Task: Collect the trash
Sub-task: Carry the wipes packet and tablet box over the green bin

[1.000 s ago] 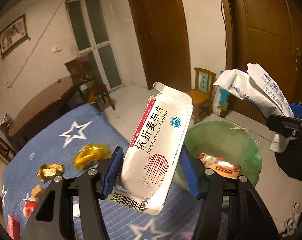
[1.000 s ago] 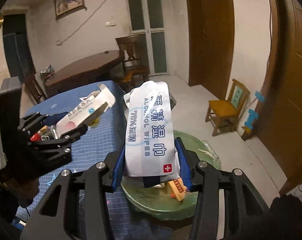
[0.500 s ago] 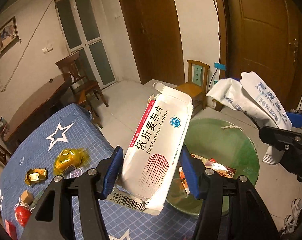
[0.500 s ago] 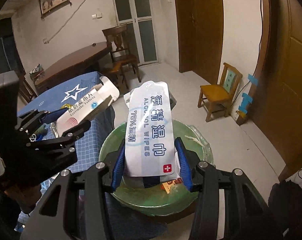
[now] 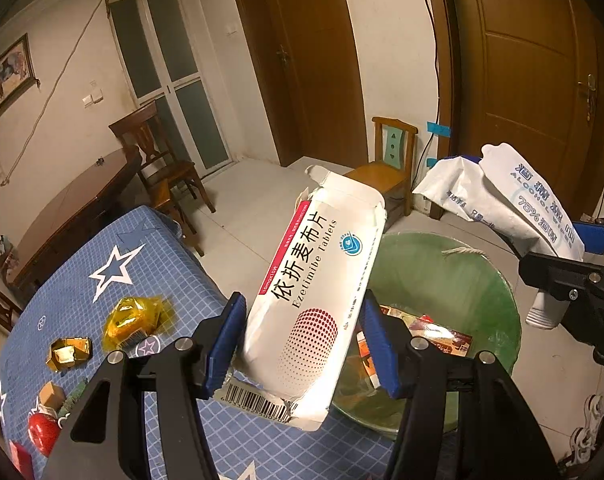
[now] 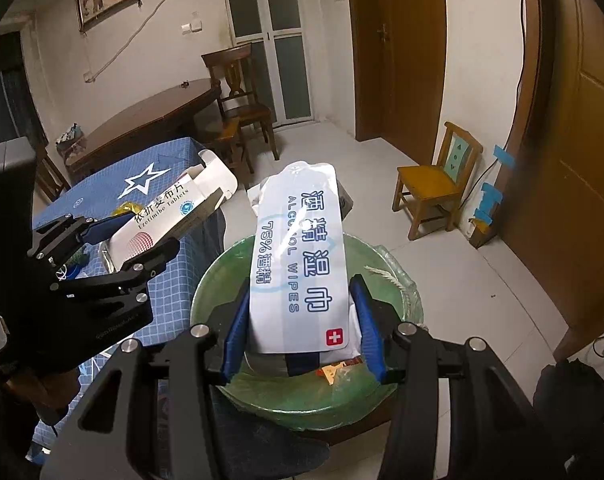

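Observation:
My left gripper (image 5: 302, 340) is shut on a white Ezetimibe tablet box (image 5: 314, 304) with a torn end, held at the near rim of a green-lined trash bin (image 5: 454, 284). My right gripper (image 6: 300, 320) is shut on a white alcohol wipes pack (image 6: 298, 256), held above the bin (image 6: 398, 384). Wrappers lie in the bin's bottom (image 5: 434, 328). The left gripper with the box (image 6: 170, 216) also shows in the right wrist view, and the wipes pack (image 5: 502, 204) shows in the left wrist view.
A blue star-patterned tablecloth (image 5: 150, 264) bears yellow foil wrappers (image 5: 134, 320), a gold wrapper (image 5: 68, 354), a small brown cube (image 5: 50, 394) and a red object (image 5: 42, 432). A small wooden chair (image 6: 434, 188) stands by the wall. A dark table (image 6: 150, 120) and chair stand behind.
Both grippers have moved forward with their loads toward the bin; the wipes pack now hangs over it and the box is at its rim.

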`<state>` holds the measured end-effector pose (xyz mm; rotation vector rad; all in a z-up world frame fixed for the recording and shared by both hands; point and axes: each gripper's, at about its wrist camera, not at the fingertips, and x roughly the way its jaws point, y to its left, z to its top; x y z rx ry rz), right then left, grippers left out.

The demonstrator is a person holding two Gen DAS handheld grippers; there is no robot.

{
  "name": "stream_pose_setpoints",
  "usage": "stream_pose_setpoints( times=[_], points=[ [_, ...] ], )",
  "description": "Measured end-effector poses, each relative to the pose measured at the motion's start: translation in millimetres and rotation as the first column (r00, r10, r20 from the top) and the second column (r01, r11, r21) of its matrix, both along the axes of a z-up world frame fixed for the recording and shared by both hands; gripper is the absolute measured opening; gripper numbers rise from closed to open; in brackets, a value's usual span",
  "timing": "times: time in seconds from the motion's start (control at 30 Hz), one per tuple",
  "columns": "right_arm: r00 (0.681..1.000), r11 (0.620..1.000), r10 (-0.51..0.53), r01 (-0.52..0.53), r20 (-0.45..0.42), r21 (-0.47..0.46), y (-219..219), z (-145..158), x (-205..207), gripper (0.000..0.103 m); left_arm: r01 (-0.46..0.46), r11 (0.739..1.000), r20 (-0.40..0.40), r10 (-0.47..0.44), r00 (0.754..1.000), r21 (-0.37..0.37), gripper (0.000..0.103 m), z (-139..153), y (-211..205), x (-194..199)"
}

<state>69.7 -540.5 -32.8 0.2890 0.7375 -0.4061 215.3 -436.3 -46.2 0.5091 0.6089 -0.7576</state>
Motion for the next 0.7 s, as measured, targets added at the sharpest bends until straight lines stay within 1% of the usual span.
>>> stream_pose_setpoints(
  times=[0.7],
  points=[
    [1.000,1.000,-0.006,0.006,-0.020,0.018,-4.6,-8.9,3.0,0.046,0.007,1.000,-0.010,-0.007,1.000,0.027,0.060,-11.8,-8.4,3.3]
  ],
)
